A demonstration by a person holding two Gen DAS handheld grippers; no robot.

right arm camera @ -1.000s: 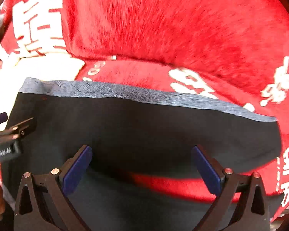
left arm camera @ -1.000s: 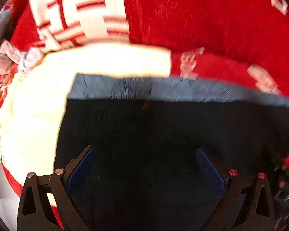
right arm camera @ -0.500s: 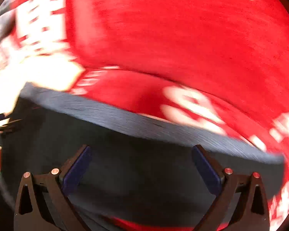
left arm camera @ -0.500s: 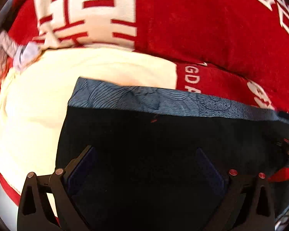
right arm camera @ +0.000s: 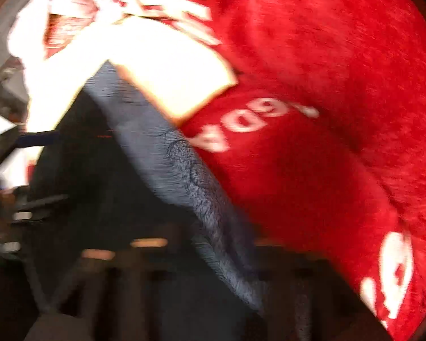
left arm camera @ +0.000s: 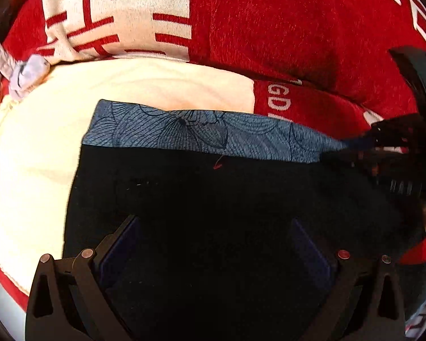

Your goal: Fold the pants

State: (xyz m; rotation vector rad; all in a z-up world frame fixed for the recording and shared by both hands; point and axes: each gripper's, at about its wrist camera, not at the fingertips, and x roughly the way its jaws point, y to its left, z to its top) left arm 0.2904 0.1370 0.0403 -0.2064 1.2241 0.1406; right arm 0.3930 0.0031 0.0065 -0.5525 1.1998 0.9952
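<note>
pants partly folded, more folding left.
your left gripper (left arm camera: 213, 258) hangs released over the black pants (left arm camera: 213, 213); right gripper (left arm camera: 363, 143), at 3 o'clock, is closing at the blue waistband (left arm camera: 201, 133) end, grasp unclear.

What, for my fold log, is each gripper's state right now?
Left gripper: jaws open above the black pants, holding nothing.
Right gripper: jaws closing beside the blue waistband; grip cannot be told.
</note>
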